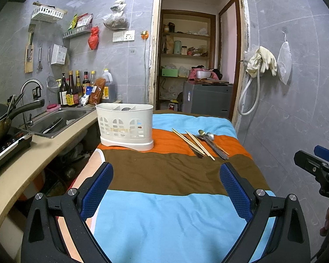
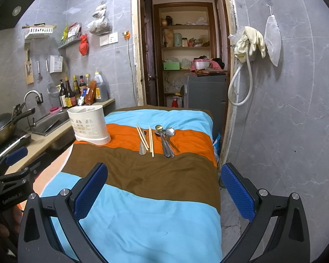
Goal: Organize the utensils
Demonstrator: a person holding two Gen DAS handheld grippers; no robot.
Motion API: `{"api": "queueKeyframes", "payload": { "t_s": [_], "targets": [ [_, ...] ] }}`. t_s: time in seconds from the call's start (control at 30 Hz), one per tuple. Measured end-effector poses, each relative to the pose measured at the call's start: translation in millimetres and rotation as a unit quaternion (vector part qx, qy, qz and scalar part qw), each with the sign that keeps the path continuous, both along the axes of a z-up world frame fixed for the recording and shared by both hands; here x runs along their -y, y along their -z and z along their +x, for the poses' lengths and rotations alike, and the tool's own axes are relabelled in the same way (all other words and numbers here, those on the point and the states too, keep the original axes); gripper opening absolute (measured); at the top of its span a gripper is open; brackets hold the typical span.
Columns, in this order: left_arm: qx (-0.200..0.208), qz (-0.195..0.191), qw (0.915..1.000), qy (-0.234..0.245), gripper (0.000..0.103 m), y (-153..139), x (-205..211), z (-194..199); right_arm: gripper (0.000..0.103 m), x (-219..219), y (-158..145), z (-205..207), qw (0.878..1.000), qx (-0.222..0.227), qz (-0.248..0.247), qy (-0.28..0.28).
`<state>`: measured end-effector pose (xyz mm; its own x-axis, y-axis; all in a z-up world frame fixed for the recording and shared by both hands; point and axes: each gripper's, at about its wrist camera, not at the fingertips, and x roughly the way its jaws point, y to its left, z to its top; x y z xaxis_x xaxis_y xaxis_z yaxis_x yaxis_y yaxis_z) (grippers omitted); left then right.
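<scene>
A white plastic utensil holder (image 1: 125, 127) (image 2: 88, 125) stands on the orange stripe of the striped cloth (image 1: 164, 214) (image 2: 142, 214), at its left edge. Wooden chopsticks (image 1: 194, 142) (image 2: 151, 141) and several metal spoons (image 1: 210, 141) (image 2: 166, 140) lie on the orange stripe to its right, over a flat metal utensil (image 2: 143, 149). My left gripper (image 1: 166, 188) is open and empty over the near cloth. My right gripper (image 2: 164, 190) is open and empty, nearer the cloth's right edge. Each gripper shows at the edge of the other's view.
A counter with a sink (image 1: 59, 118), faucet (image 1: 30, 87), wok (image 1: 0, 120) and sauce bottles (image 1: 76, 87) runs along the left. A doorway (image 1: 195, 65) with shelves and a grey appliance (image 1: 208, 96) lies beyond the cloth. A tiled wall with a hose (image 1: 250, 94) stands on the right.
</scene>
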<state>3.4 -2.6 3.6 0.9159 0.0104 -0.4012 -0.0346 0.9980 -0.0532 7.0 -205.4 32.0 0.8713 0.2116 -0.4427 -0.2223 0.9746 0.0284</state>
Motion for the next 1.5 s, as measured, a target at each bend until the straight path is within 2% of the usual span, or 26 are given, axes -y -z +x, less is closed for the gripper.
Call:
{"api": "queueKeyframes", "payload": {
  "t_s": [1.5],
  "targets": [
    [0.004, -0.003, 1.0000, 0.002, 0.095, 1, -10, 5, 0.103, -5, 2, 5, 1.000, -0.001, -0.001, 0.000]
  ]
}}
